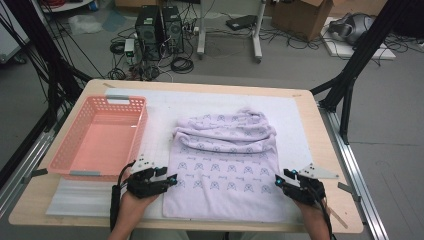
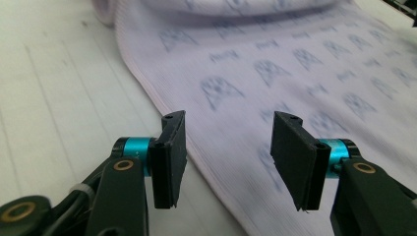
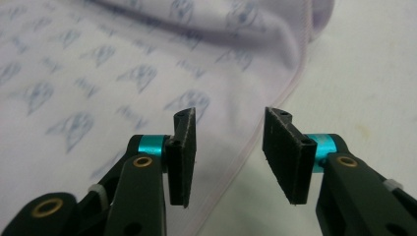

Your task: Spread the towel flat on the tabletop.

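Note:
A pale lilac cloth (image 1: 225,165) printed with small blue motifs lies partly folded on a white mat (image 1: 160,110), its far end bunched into thick rolls. My left gripper (image 1: 172,179) sits low at the cloth's near left edge, jaws open. In the left gripper view the hem of the cloth (image 2: 275,64) runs between the open jaws of this gripper (image 2: 223,147), and no pad presses on it. My right gripper (image 1: 277,181) is at the near right edge, also open. In the right gripper view the hem of the cloth (image 3: 98,73) passes under the gap of that gripper (image 3: 228,147), untouched.
An empty pink plastic basket (image 1: 142,120) stands on the table's left side, close to my left gripper. Bare wooden table (image 1: 320,150) borders the mat on the right. Beyond the table, the floor holds computer towers, cables and boxes.

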Tool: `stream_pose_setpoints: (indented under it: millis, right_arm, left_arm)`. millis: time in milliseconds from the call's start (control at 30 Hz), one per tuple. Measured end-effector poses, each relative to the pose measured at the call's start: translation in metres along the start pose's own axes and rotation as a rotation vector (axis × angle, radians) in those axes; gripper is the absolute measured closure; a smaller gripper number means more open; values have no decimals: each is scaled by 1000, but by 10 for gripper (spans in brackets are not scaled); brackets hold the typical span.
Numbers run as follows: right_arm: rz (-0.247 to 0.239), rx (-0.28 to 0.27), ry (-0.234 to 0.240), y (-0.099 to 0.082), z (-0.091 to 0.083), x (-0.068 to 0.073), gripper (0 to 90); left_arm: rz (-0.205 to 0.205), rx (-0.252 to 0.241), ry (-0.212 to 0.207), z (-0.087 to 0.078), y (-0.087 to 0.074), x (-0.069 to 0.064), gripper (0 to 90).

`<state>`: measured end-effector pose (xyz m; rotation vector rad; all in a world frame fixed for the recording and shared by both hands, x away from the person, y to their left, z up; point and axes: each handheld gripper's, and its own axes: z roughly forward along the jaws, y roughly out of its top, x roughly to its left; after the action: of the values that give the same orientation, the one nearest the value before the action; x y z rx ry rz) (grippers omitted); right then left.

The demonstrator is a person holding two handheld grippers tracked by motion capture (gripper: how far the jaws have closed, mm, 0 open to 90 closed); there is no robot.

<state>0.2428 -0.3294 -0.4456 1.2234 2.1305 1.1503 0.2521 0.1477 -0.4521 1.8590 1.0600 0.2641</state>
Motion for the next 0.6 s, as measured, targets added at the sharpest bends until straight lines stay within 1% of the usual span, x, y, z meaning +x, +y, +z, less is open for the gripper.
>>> stream_pose_setpoints:
  millis: [67, 100, 200, 300, 333, 400, 433, 467, 500, 533, 567, 600]
  right_arm:
    - [-15, 16, 3, -6, -6, 8, 547]
    - [-13, 24, 4, -9, -10, 12, 547]
    - [-2, 27, 7, -17, -19, 21, 546]
    - [9, 44, 0, -25, -26, 29, 546]
    - [5, 47, -4, -27, -28, 31, 546]
    - [6, 62, -9, -32, -31, 36, 546]
    - [1, 63, -15, -35, -32, 39, 545]
    - [0, 60, -19, -36, -34, 41, 555]
    - [6, 58, -24, -37, -35, 42, 587]
    - [7, 61, -22, -38, -36, 44, 642]
    - [8, 63, -17, -39, -37, 45, 736]
    - [8, 64, -2, -39, -38, 45, 840]
  left_arm:
    - [7, 18, -3, -5, -7, -7, 479]
    - [4, 22, -5, -7, -11, -10, 478]
    - [3, 25, -8, -14, -18, -19, 477]
    - [16, 21, -6, -19, -26, -28, 479]
    - [20, 11, -4, -20, -28, -30, 479]
    - [36, -5, 20, -22, -34, -35, 497]
    - [54, -15, 52, -23, -37, -39, 539]
    - [86, -25, 93, -23, -39, -43, 621]
    - [112, -32, 110, -23, -41, -44, 717]
    - [97, -32, 88, -24, -42, -44, 787]
    - [88, -32, 90, -25, -43, -45, 869]
    - [102, -33, 100, -26, -44, -47, 871]
